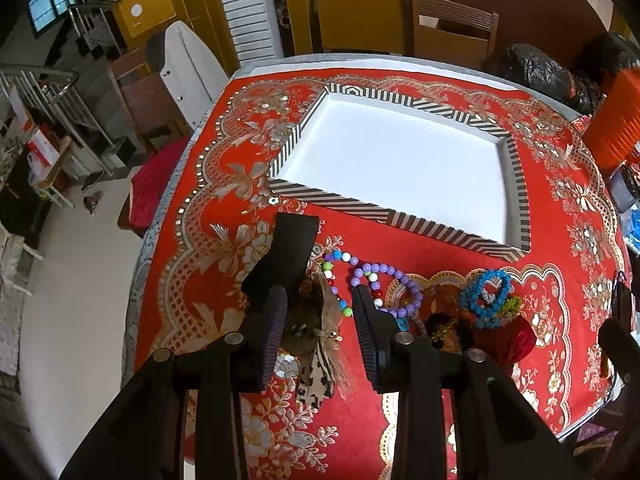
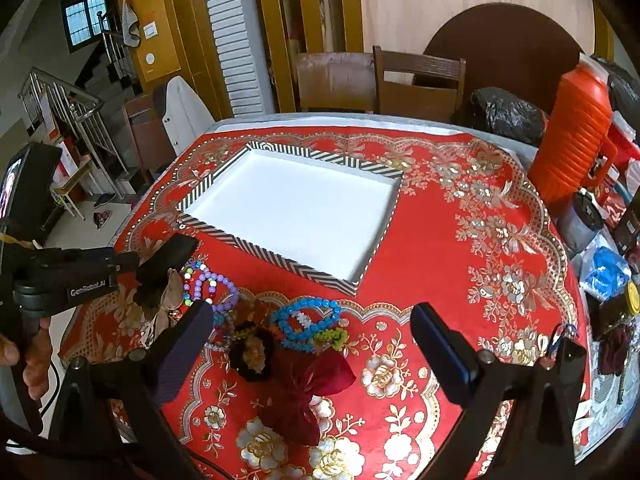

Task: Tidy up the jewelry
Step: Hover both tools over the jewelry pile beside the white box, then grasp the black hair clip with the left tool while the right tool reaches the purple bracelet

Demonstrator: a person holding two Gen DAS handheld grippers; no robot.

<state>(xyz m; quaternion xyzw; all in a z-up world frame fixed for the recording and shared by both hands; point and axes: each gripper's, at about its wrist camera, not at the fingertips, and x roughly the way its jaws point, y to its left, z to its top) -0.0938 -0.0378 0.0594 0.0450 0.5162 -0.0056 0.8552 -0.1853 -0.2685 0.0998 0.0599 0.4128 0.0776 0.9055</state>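
Left wrist view: the left tongs (image 1: 320, 312) are spread apart, straddling a brown feathery hair clip (image 1: 320, 332) near the striped white tray (image 1: 400, 168). Squeeze its middle slowly.

Right wrist view: the right tongs (image 2: 312, 336) are wide apart, grasping nothing, above the blue bead bracelet (image 2: 304, 320) near the tray.

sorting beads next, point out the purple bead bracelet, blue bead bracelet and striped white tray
purple bead bracelet (image 1: 406, 282), left wrist view, right side beads
blue bead bracelet (image 2: 306, 303), right wrist view, top beads
striped white tray (image 2: 276, 261), right wrist view, near rim
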